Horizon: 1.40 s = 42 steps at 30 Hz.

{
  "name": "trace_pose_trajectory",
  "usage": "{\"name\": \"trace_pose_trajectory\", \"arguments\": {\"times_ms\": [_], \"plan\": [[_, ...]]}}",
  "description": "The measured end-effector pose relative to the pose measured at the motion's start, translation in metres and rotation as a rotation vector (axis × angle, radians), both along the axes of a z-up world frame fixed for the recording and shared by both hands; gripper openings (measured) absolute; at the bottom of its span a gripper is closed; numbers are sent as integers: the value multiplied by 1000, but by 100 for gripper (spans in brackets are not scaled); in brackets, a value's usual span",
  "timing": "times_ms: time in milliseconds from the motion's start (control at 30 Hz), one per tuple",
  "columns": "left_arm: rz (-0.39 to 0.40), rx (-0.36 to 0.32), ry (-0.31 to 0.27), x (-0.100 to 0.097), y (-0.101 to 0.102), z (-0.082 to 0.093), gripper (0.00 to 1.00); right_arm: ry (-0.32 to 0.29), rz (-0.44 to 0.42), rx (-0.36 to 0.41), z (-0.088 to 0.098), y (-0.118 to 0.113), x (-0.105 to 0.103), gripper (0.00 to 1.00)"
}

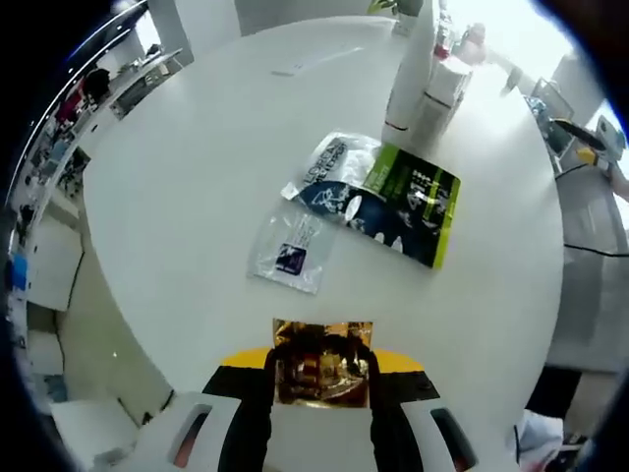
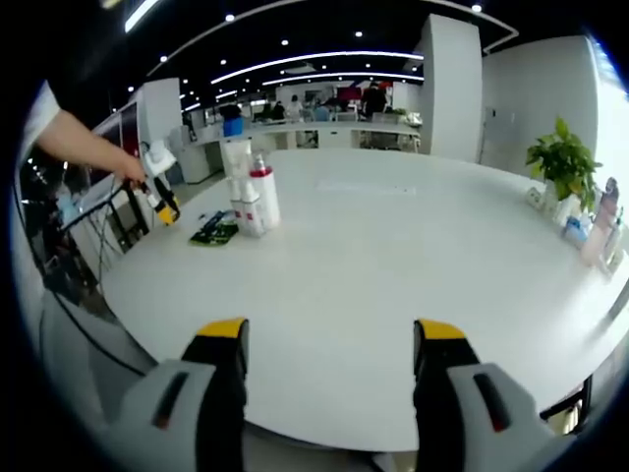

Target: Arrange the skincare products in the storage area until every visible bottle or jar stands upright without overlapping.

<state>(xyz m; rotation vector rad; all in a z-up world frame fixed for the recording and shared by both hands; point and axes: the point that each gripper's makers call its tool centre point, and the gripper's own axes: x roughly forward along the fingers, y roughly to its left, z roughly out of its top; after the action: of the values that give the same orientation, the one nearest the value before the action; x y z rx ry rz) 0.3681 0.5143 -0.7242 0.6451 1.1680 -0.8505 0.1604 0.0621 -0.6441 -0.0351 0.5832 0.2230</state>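
Observation:
My left gripper (image 1: 322,366) is shut on a shiny gold sachet (image 1: 322,344) and hangs above the white round table (image 1: 187,197). Below it lie a clear sachet with a purple label (image 1: 292,250), a blue-and-white sachet (image 1: 332,179) and a green-and-dark packet (image 1: 418,205), the last two overlapping. Two tall white bottles (image 1: 413,74) stand upright past them, next to a pink-capped bottle (image 1: 473,39). My right gripper (image 2: 329,346) is open with nothing between its jaws, low over the table's near edge. In the right gripper view the bottles (image 2: 251,197) stand far left, with the left gripper (image 2: 157,200) in a hand.
A potted plant (image 2: 561,157) and several small bottles (image 2: 596,231) stand at the table's right edge in the right gripper view. Cables and a chair (image 2: 98,231) lie off the table to the left. Wide bare tabletop (image 2: 393,256) stretches between my right gripper and the bottles.

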Motion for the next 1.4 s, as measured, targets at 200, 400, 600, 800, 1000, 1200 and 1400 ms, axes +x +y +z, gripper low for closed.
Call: {"name": "trace_pose_trajectory", "arguments": {"times_ms": [200, 400, 600, 800, 1000, 1200, 1400], "plan": [[-81, 19, 24, -8, -17, -3, 39, -7, -3, 8, 3, 2, 0, 70], [-168, 41, 50, -13, -30, -10, 39, -21, -12, 22, 7, 4, 0, 69], [-232, 73, 64, -12, -43, -12, 39, -29, -24, 27, 11, 4, 1, 69], [-276, 100, 81, -11, -49, -18, 39, -38, -32, 32, 14, 4, 1, 69], [-312, 119, 99, -13, -52, -26, 39, -41, -40, 36, 12, -1, 3, 69], [-331, 138, 114, -15, -51, -31, 39, -38, -41, 35, 8, -5, 4, 69], [-362, 156, 112, -15, -51, -36, 39, -41, -41, 39, 4, -9, 5, 69]]}}
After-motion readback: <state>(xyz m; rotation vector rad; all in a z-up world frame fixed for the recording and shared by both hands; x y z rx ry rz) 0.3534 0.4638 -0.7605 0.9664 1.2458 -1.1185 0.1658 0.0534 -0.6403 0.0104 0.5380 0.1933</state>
